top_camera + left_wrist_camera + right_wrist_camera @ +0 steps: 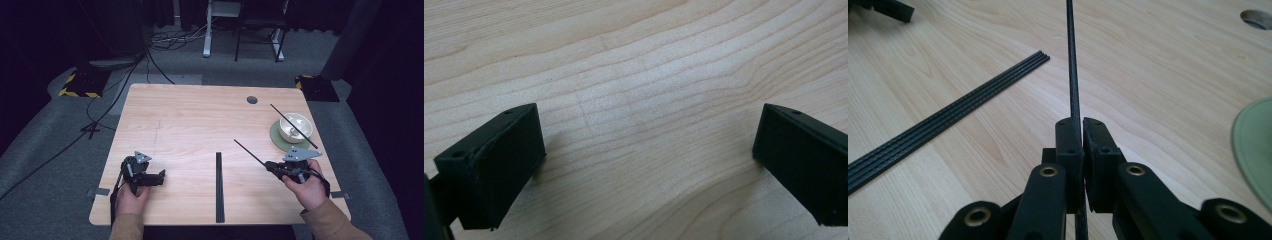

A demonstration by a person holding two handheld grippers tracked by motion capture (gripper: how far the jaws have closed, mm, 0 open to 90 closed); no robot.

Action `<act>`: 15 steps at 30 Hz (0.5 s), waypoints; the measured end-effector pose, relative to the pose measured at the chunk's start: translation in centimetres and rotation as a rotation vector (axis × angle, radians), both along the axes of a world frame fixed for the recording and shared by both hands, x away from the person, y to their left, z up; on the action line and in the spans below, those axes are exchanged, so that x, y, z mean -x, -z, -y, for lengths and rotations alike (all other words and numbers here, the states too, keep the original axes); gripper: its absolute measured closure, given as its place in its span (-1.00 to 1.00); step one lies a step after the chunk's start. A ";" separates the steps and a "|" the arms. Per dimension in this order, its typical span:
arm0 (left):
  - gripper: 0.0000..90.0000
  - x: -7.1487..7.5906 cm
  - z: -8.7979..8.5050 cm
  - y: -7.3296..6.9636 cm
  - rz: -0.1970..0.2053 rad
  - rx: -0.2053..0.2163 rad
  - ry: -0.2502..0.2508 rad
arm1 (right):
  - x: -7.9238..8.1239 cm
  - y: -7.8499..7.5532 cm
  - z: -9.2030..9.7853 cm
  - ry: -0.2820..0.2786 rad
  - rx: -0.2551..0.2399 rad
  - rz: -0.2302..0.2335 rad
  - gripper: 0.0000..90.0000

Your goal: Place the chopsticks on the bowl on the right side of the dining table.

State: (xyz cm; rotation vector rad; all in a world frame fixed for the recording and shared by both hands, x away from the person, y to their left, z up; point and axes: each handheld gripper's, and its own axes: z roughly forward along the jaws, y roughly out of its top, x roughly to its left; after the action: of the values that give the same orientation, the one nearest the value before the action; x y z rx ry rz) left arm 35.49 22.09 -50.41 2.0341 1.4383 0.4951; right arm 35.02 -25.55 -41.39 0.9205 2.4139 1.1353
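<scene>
- The right claw (pixel 1082 131) pinches a thin stick (pixel 1071 65); it could slip out.
- The left claw (pixel 644 165) is spread wide over the bare surface (pixel 200 120).

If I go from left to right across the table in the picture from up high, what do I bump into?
Open black left gripper → flat bundle of thin black rods → black right gripper pinching one thin black rod → white bowl on a round green saucer.
</scene>
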 end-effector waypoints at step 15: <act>-0.99 0.0 0.0 0.0 0.004 -0.001 -0.003 | -0.9 -4.9 2.4 -0.001 -0.051 0.033 0.93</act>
State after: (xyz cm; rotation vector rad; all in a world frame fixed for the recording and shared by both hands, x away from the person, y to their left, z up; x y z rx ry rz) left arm 35.51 22.11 -50.42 2.0311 1.4394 0.5016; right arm 35.94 -27.93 -36.53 0.9087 2.3696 1.2084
